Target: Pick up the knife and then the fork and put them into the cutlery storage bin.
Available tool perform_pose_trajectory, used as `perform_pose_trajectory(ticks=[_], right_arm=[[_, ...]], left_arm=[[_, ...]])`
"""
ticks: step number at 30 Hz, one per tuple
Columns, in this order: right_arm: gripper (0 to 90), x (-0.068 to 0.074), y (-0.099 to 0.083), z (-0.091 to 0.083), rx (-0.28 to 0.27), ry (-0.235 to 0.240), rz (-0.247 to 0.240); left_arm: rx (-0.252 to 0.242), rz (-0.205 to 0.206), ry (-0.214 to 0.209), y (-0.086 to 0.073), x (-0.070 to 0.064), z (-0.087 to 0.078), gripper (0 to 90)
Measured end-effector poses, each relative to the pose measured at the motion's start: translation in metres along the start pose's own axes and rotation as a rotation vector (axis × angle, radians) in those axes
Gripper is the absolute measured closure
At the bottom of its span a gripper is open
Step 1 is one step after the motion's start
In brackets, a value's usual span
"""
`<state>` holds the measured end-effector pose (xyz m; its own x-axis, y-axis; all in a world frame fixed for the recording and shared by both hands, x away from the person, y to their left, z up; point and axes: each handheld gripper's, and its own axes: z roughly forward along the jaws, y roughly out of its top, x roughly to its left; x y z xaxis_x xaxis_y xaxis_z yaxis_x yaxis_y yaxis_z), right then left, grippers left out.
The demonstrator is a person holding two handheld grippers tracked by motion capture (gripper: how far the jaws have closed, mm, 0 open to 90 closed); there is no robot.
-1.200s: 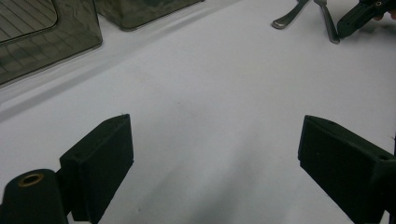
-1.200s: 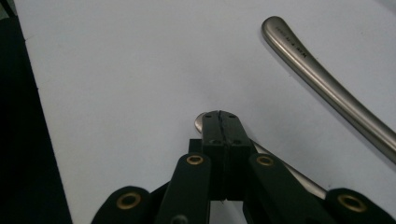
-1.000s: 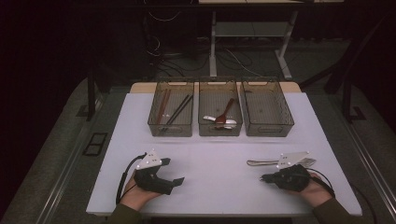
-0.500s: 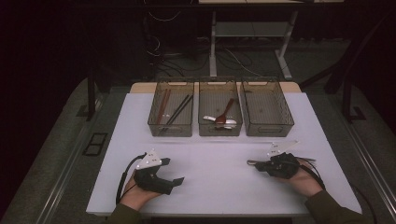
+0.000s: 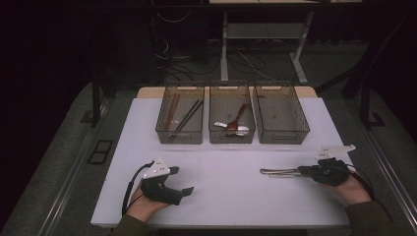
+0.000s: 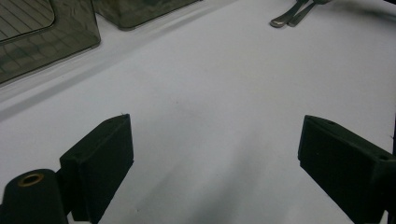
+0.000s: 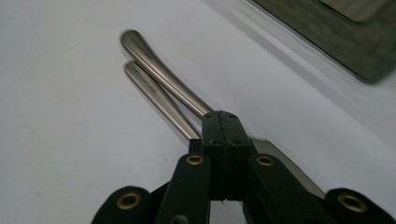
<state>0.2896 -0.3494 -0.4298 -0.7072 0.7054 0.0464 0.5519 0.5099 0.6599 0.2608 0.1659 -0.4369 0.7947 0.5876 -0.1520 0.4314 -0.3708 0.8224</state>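
- Right tongs [image 7: 221, 122]: jaws pressed together, no gap visible. Two metal utensil handles [image 7: 161, 81] run out from under the jaw tips; can't tell if clamped between jaws or just lying beneath them.
- High view: right tongs [image 5: 306, 170] sit low at the counter's right-front, utensil handles [image 5: 278, 172] stick out toward the middle, lying side by side, touching, flat on the surface.
- Left tongs [image 6: 212, 163]: wide open, nothing between jaws, just bare white counter [image 6: 210, 93]. Far end of the handles [image 6: 289, 16] visible at top of left gripper view, well apart from these jaws.
- High view: left tongs [image 5: 183, 189] rest at left-front, held by person's left hand [image 5: 142, 206]; right hand [image 5: 351, 189] holds the other.
- Further back, three dark see-thru bins in a row: left bin [image 5: 180, 135] w/ chopsticks [image 5: 184, 117]; middle bin [image 5: 231, 137] w/ brown spoon [image 5: 237, 116] and white spoon [image 5: 227, 126]; right bin [image 5: 281, 136], contents not discernible.
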Motion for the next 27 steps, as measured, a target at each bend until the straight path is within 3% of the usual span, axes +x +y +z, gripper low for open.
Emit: perform_pose_trajectory(ticks=[6,14,18,27], right_arm=[[89.5,-0.008,-0.012,-0.002,0.031,-0.04,0.008],[89.5,-0.011,-0.011,0.005,0.047,-0.058,-0.006],[89.6,-0.01,-0.012,0.003,0.06,-0.026,0.001],[89.6,0.004,-0.016,-0.005,0.126,0.06,-0.06]], left_arm=[[-0.001,-0.001,0.0,0.0,0.0,0.0,9.5],[0.0,-0.001,-0.002,0.0,0.0,0.0,9.5],[0.001,-0.002,-0.003,0.0,0.0,0.0,9.5],[0.006,0.0,-0.01,-0.001,-0.001,0.001,9.5]])
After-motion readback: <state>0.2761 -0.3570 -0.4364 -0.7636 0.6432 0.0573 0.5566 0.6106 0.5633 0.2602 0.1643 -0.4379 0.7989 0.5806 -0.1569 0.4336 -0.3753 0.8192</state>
